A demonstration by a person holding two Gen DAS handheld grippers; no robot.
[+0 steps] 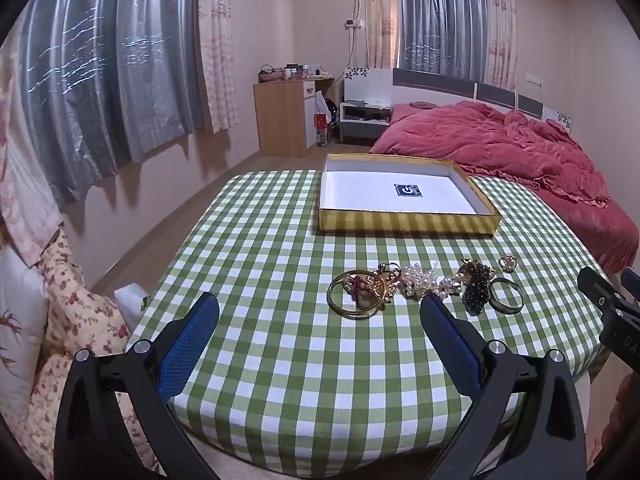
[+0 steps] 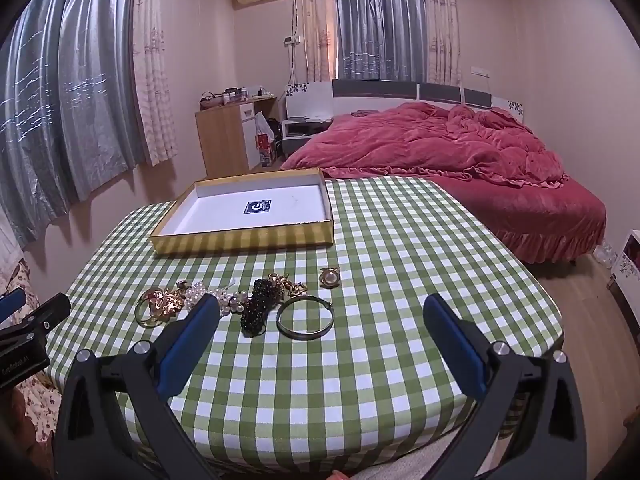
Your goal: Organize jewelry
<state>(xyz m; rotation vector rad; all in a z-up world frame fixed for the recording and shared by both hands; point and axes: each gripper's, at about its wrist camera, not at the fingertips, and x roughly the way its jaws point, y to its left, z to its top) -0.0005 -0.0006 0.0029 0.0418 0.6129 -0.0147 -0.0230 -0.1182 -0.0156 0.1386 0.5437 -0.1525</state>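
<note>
A row of jewelry lies on the green checked tablecloth (image 1: 280, 360): a gold bangle (image 1: 356, 294) (image 2: 149, 310) with a red-stone piece inside, a pearl cluster (image 1: 420, 278) (image 2: 204, 294), a black bead piece (image 1: 476, 288) (image 2: 260, 304), a dark metal bangle (image 1: 506, 296) (image 2: 305, 317) and a small pearl ring (image 1: 507, 263) (image 2: 330, 277). A shallow gold box (image 1: 404, 224) (image 2: 240, 240) with a white inside stands behind them. My left gripper (image 1: 320, 306) is open and empty, just short of the gold bangle. My right gripper (image 2: 322, 308) is open and empty, around the dark bangle's near side.
A bed with a red quilt (image 1: 520, 148) (image 2: 440, 148) stands beyond the table. Floral cushions (image 1: 76, 320) lie off the table's left edge. A wooden cabinet (image 1: 284, 116) stands by the far wall. The right gripper's body (image 1: 612, 312) shows at the right edge of the left view.
</note>
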